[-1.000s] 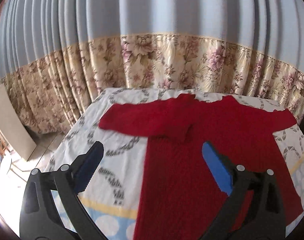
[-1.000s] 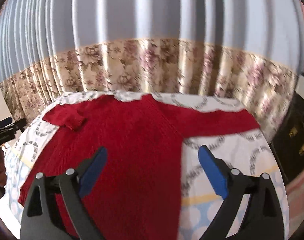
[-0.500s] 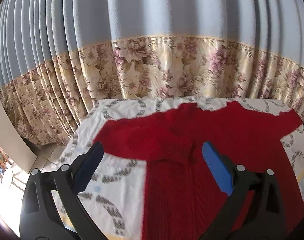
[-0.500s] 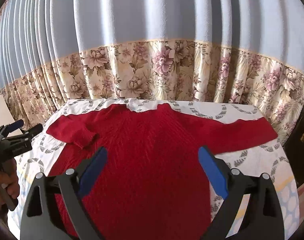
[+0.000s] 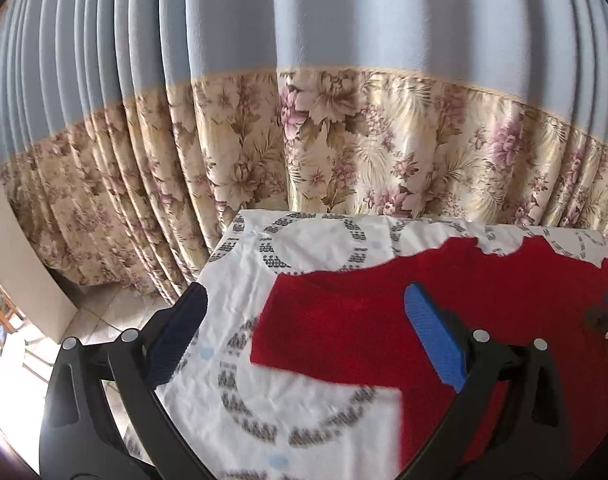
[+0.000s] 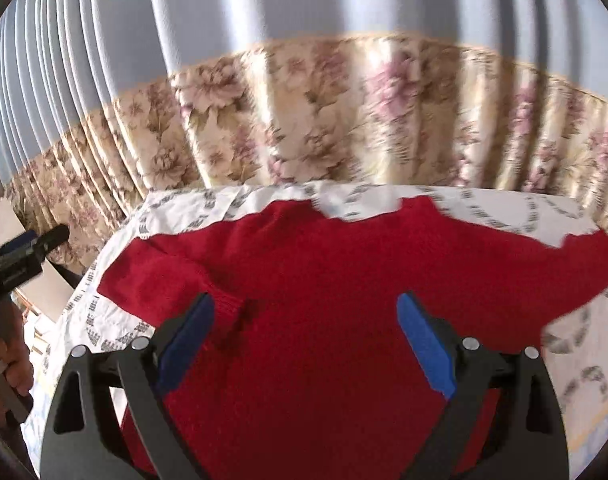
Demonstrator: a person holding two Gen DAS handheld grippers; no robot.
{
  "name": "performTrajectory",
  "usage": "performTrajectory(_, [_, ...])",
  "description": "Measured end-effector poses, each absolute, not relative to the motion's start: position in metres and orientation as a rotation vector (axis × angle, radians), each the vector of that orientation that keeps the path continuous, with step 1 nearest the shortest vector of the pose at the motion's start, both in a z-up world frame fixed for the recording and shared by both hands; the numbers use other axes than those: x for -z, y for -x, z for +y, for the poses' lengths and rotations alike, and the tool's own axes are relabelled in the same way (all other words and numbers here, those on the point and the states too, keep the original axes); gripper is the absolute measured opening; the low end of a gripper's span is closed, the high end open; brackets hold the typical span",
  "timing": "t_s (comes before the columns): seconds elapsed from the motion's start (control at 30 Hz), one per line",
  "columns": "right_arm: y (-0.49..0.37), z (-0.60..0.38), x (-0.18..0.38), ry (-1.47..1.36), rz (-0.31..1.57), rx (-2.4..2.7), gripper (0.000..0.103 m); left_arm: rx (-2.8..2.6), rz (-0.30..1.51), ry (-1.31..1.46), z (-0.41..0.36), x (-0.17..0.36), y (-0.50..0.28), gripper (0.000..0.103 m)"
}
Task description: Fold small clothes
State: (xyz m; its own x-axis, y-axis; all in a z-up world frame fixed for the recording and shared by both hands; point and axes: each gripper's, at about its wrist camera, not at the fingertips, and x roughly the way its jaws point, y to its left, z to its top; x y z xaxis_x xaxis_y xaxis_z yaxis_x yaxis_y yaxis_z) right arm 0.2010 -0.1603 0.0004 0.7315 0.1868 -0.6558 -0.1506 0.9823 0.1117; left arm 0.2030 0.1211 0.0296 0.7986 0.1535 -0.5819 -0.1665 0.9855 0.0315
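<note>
Red knitted sweater lay flat on the white patterned sheet, its sleeves stretching left to right. The left sleeve's folded end lay just ahead of the left gripper, between its wide-open, empty fingers. The right gripper, equally open and empty, hung over the sweater's middle.

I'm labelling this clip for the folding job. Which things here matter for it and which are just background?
For the job:
red sweater
left tool, open
right tool, open
patterned sheet under it

Background:
floral curtain
board leaning at left
</note>
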Motion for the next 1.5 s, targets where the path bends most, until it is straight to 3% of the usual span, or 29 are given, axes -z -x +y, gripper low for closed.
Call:
performTrajectory(0.5, [-0.259,-0.061,0.089,0.0,0.896,-0.201,0.093,-0.2,0.694,0.037,0.189,0.042,-0.238,0.098])
performTrajectory(0.57, [-0.259,-0.052,0.094,0.009,0.895,-0.205,0.089,-0.218,0.695,0.067,0.2,0.044,-0.237,0.098])
performTrajectory(0.63, [-0.257,-0.046,0.095,0.02,0.89,-0.224,0.057,-0.225,0.698,0.102,0.208,0.044,-0.237,0.098])
performTrajectory(0.73, [-0.254,-0.041,0.092,0.02,0.891,-0.267,0.026,-0.217,0.692,0.139,0.215,0.043,-0.235,0.098])
performTrajectory(0.8, [-0.253,-0.041,0.088,0.021,0.885,-0.295,0.017,-0.22,0.684,0.132,0.214,0.042,-0.234,0.098])
performTrajectory(1.17, [-0.278,-0.13,0.04,0.026,0.816,-0.219,0.014,-0.211,0.691,0.13,0.191,0.04,-0.238,0.098])
performTrajectory(1.5, [-0.316,-0.266,0.05,0.033,0.88,-0.088,0.014,-0.123,0.724,0.01,0.092,0.036,-0.264,0.098])
